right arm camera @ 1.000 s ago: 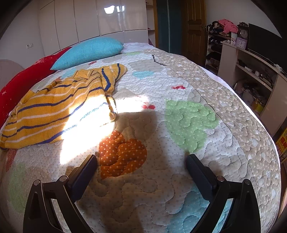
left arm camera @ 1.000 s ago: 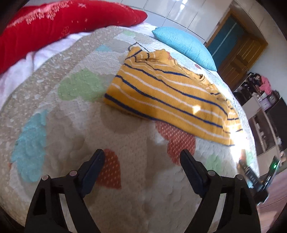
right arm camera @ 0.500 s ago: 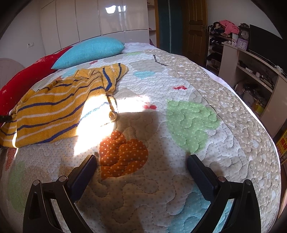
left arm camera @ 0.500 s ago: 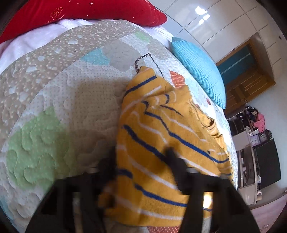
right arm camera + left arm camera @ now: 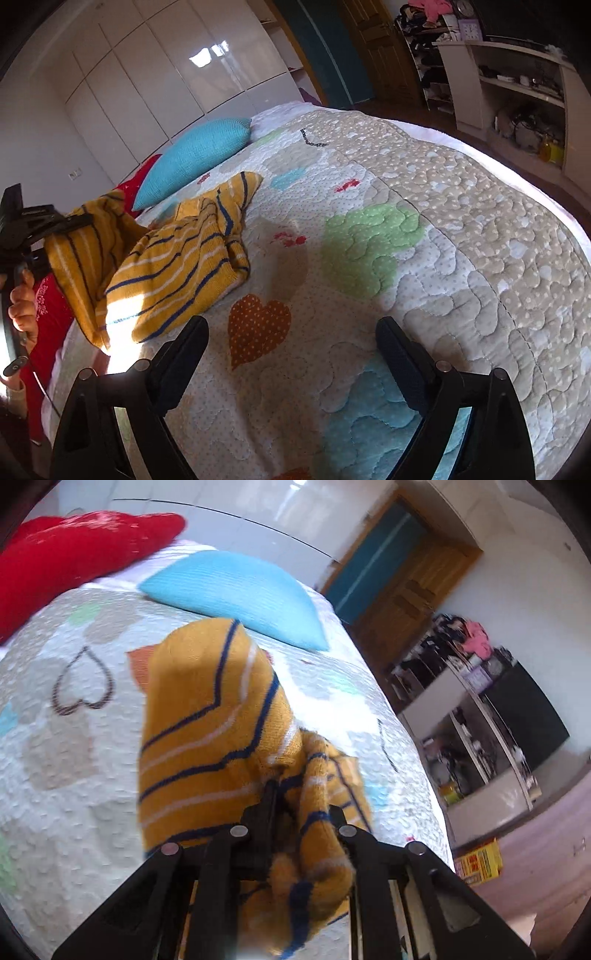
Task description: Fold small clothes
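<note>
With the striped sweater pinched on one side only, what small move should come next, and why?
Probably bring the right gripper over to the sweater's free edge. The left gripper is shut on one lifted end; the right one's jaws, closing slightly, hold nothing above the quilt, and the sweater lies crumpled.

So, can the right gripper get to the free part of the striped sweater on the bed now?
Probably yes: the right gripper, jaws closing with nothing between, faces the striped sweater across bare quilt.
</note>
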Action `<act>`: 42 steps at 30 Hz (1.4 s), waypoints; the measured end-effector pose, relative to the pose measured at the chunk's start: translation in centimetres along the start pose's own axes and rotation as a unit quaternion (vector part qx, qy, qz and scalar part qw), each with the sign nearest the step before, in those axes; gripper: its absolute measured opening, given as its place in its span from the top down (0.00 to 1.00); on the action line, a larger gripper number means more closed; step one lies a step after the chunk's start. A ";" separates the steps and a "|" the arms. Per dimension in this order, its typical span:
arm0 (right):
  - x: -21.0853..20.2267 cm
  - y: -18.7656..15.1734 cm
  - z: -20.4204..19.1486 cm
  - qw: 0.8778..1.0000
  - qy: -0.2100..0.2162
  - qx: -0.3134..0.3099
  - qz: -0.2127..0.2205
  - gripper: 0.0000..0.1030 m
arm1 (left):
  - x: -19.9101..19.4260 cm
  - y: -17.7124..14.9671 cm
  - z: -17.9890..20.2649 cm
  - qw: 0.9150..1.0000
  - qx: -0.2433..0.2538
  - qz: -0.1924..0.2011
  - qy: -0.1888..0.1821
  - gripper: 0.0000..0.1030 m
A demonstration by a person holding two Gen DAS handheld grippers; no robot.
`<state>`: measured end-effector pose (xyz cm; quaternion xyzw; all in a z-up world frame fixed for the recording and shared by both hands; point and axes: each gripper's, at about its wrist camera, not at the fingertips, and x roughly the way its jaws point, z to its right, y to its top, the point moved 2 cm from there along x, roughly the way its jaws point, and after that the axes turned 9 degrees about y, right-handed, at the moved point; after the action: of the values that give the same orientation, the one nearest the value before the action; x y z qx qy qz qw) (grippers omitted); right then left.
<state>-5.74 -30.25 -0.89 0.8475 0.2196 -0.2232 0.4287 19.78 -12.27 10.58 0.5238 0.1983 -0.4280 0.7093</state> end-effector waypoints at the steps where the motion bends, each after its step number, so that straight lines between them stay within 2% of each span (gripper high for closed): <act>1: -0.2 0.0 0.2 1.000 0.000 0.001 0.000 0.10 | 1.4 -0.4 2.1 1.000 0.014 -0.012 -0.007 0.86; 4: -0.4 0.0 0.5 1.000 -0.005 -0.005 -0.004 0.10 | 6.6 -2.4 6.3 0.997 0.054 -0.061 0.002 0.85; 6: -0.5 0.1 0.7 1.000 -0.010 -0.009 -0.005 0.10 | 8.9 -3.6 6.7 0.994 0.064 -0.084 0.016 0.83; 8: -0.8 0.5 0.9 1.000 -0.008 -0.004 -0.005 0.10 | 7.9 -4.2 6.3 0.994 0.065 -0.082 -0.009 0.73; 10: -1.1 1.3 0.8 1.000 -0.002 -0.005 0.001 0.10 | 5.1 -4.5 5.7 0.993 0.064 -0.084 -0.060 0.46; 12: -1.1 2.5 0.1 1.000 0.010 -0.011 0.008 0.10 | 1.3 -4.5 4.1 0.992 0.053 -0.066 -0.098 0.35; 13: -1.1 3.1 -0.5 1.000 0.021 -0.014 0.012 0.10 | -0.2 -4.6 3.3 0.992 0.052 -0.054 -0.103 0.31; 14: -0.9 3.9 -1.3 0.999 0.033 -0.018 0.016 0.10 | -1.8 -4.5 2.4 0.993 0.054 -0.037 -0.094 0.29; 16: 0.1 5.6 -3.3 0.997 0.064 -0.028 0.018 0.10 | -4.0 -4.3 0.0 0.998 0.054 -0.001 -0.042 0.26; 19: 3.4 8.1 -6.7 0.994 0.102 -0.046 0.000 0.09 | -3.7 -3.2 -3.6 0.999 0.036 0.011 0.020 0.23; 21: 6.3 9.5 -8.4 0.994 0.099 -0.053 -0.006 0.09 | -3.0 -3.3 -5.9 1.000 0.004 -0.001 0.030 0.23; 23: 10.5 10.3 -9.9 0.992 0.091 -0.067 -0.047 0.09 | -2.7 -4.0 -7.4 0.999 -0.018 -0.003 0.037 0.23; 24: 12.9 10.3 -10.3 0.992 0.070 -0.079 -0.071 0.09 | -2.8 -4.4 -8.1 0.999 -0.027 -0.004 0.039 0.23; 25: 15.2 10.0 -10.5 0.990 0.050 -0.091 -0.094 0.17 | -2.8 -4.5 -8.5 0.999 -0.034 -0.005 0.039 0.23; 26: 17.0 9.4 -10.4 0.987 0.053 -0.092 -0.124 0.57 | -2.8 -4.6 -8.7 0.998 -0.039 -0.006 0.040 0.23; 27: 18.2 8.9 -10.0 0.982 0.087 -0.065 -0.154 0.68 | -2.7 -4.7 -8.9 0.998 -0.040 -0.007 0.042 0.23; 29: 17.0 8.9 -8.7 0.980 0.132 -0.023 -0.146 0.77 | -2.6 -4.8 -8.5 0.999 -0.033 -0.005 0.042 0.23; 30: 15.7 9.0 -8.2 0.981 0.141 -0.017 -0.134 0.78 | -2.5 -4.7 -8.3 0.999 -0.024 -0.003 0.042 0.23; 31: 14.3 8.9 -7.7 0.983 0.132 -0.021 -0.123 0.80 | -2.5 -4.6 -8.0 0.999 -0.016 -0.003 0.043 0.22; 33: 12.2 8.3 -6.9 0.990 0.082 -0.044 -0.108 0.89 | -1.2 -4.5 -7.7 0.999 -0.007 -0.013 0.038 0.19; 35: 11.8 7.1 -6.2 0.990 0.028 -0.075 -0.119 0.89 | 0.9 -4.5 -7.1 0.999 -0.004 -0.034 0.020 0.17; 37: 12.7 5.9 -5.9 0.984 0.020 -0.087 -0.156 0.89 | 3.0 -4.7 -6.7 0.998 -0.006 -0.056 0.002 0.17; 39: 11.6 6.4 -6.4 0.984 0.028 -0.105 -0.139 0.87 | 4.5 -4.6 -6.8 0.998 -0.012 -0.064 -0.016 0.15; 40: 10.8 7.2 -6.5 0.987 0.051 -0.098 -0.120 0.80 | 4.8 -4.5 -7.0 0.998 -0.018 -0.062 -0.023 0.13; 41: 10.2 8.0 -6.4 0.988 0.066 -0.090 -0.103 0.46 | 5.0 -4.2 -7.3 0.998 -0.023 -0.058 -0.028 0.11; 42: 10.0 8.9 -6.1 0.990 0.068 -0.084 -0.090 0.23 | 5.3 -4.0 -7.6 0.998 -0.026 -0.055 -0.031 0.06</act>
<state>8.50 -28.17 2.29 0.7986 0.3412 -0.1834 0.4606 20.72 -7.82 1.60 0.4804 0.2157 -0.4770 0.7037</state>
